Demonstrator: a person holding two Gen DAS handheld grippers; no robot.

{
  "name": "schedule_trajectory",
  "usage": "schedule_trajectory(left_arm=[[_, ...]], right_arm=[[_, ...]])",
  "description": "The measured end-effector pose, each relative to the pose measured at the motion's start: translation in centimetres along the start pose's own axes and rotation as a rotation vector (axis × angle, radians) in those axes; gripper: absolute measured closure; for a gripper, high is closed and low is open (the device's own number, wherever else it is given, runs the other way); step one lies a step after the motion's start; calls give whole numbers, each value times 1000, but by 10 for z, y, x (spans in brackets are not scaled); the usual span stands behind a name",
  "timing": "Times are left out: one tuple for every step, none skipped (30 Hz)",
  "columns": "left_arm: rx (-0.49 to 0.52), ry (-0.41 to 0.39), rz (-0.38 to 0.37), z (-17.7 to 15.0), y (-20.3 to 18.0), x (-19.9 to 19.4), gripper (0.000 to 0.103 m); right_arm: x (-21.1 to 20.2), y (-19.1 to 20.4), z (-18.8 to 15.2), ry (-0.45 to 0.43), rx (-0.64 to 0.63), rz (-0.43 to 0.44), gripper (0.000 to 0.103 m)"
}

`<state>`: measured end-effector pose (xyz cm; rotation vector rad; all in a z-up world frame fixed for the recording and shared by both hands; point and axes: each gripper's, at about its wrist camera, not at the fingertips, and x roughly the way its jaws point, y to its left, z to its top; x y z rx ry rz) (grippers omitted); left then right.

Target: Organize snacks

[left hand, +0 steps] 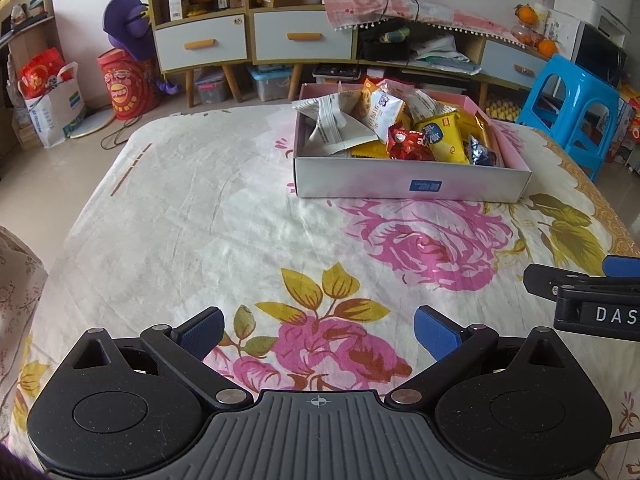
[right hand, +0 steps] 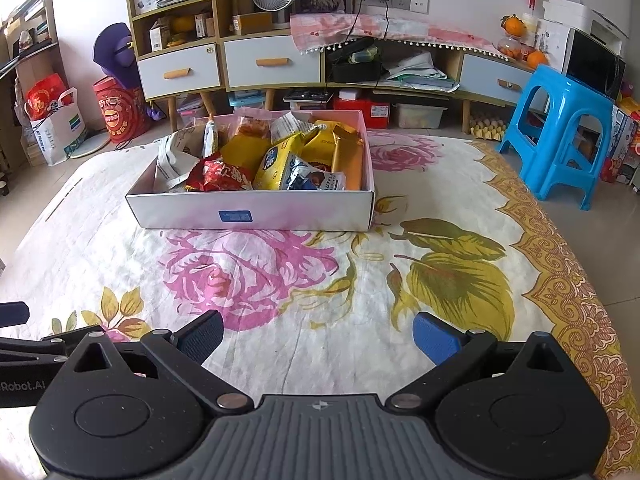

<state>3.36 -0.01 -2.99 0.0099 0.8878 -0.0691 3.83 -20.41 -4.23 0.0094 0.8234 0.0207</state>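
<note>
My left tongs (left hand: 319, 330) and right tongs (right hand: 318, 334) both spread wide, holding nothing — all snacks (right hand: 276, 160) piled in the box (right hand: 256, 210) on the floral cloth (right hand: 360, 280).

Each black gripper (left hand: 319, 330) (right hand: 318, 334) has blue ribbed pads (left hand: 434, 334), silver pivot screws and a grey grooved base.

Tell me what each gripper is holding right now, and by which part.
Nothing is held. The left gripper and the right gripper are both open and empty above the floral cloth; the snacks lie in the box.
</note>
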Motion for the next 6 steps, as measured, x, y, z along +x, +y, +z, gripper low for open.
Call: schedule_trajectory(left_arm=[[4,1,-4,0,0,1,1],[8,4,-7,0,-1,2,1],[12,8,-6,-1,-1,3,1],[14,12,-8,-1,-1,5,1],[18,20,-13,-2,-1,9,1],[18,33,-18,-4,0,13,1]], right_arm=[[1,0,0,2,0,-1,9],[2,0,0,5,2,-3,9],[3,0,0,7,4,-4,9],[5,-1,0,10,5,-6,9],[6,-1,0,13,6,-7,9],[8,-1,-1,18,6,-10,9]])
